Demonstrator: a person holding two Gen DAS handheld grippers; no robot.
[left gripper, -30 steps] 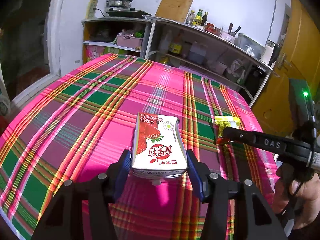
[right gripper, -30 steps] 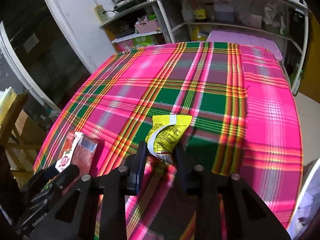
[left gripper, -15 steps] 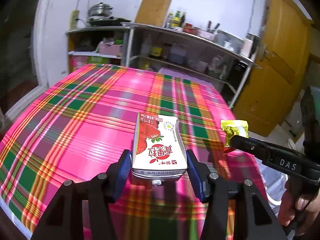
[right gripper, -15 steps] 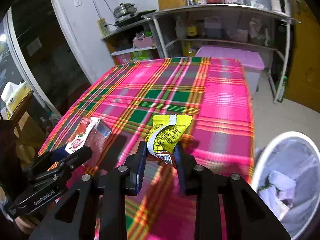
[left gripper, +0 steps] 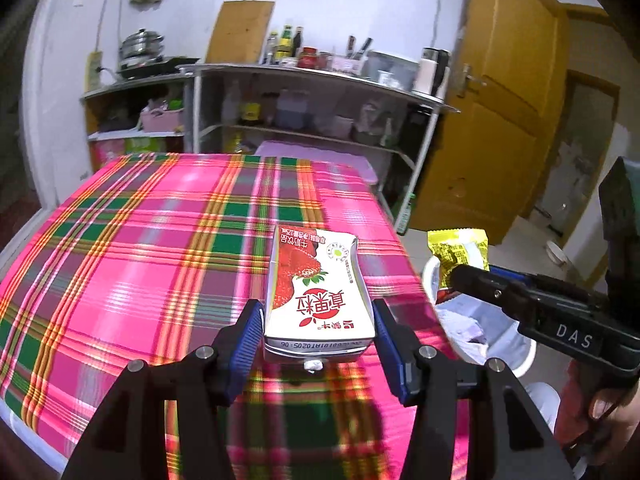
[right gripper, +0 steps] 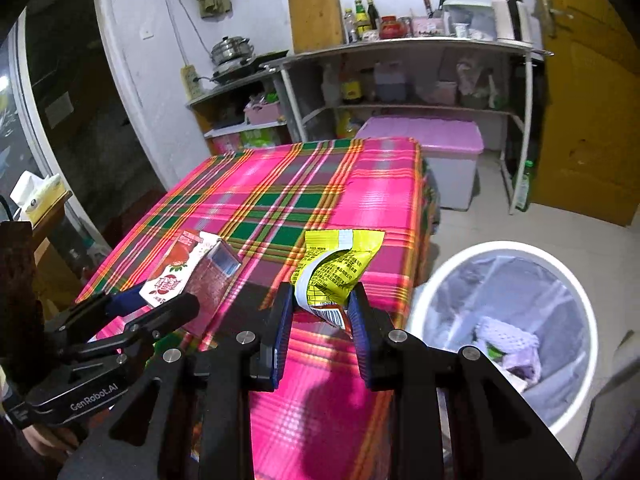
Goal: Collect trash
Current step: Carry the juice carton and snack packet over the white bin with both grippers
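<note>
My left gripper (left gripper: 319,334) is shut on a white strawberry milk carton (left gripper: 318,292), held above the near right part of the pink plaid table (left gripper: 160,240). In the right wrist view the same carton (right gripper: 188,270) shows at the left in that gripper. My right gripper (right gripper: 320,322) is shut on a crumpled yellow snack wrapper (right gripper: 336,270), lifted over the table's right edge. That wrapper (left gripper: 460,250) also shows in the left wrist view, over the bin. A white trash bin (right gripper: 576,292) with a clear liner stands on the floor to the right of the table.
Metal shelves (right gripper: 400,80) with bottles and pots line the far wall. A lilac storage box (right gripper: 428,152) sits beyond the table. A yellow door (left gripper: 500,120) is at the right. Crumpled waste (right gripper: 508,340) lies in the bin. A hand (left gripper: 612,412) grips the right tool.
Both grippers have risen and swung right with the carton and the wrapper still held. The trash bin has come into view beside the table.
</note>
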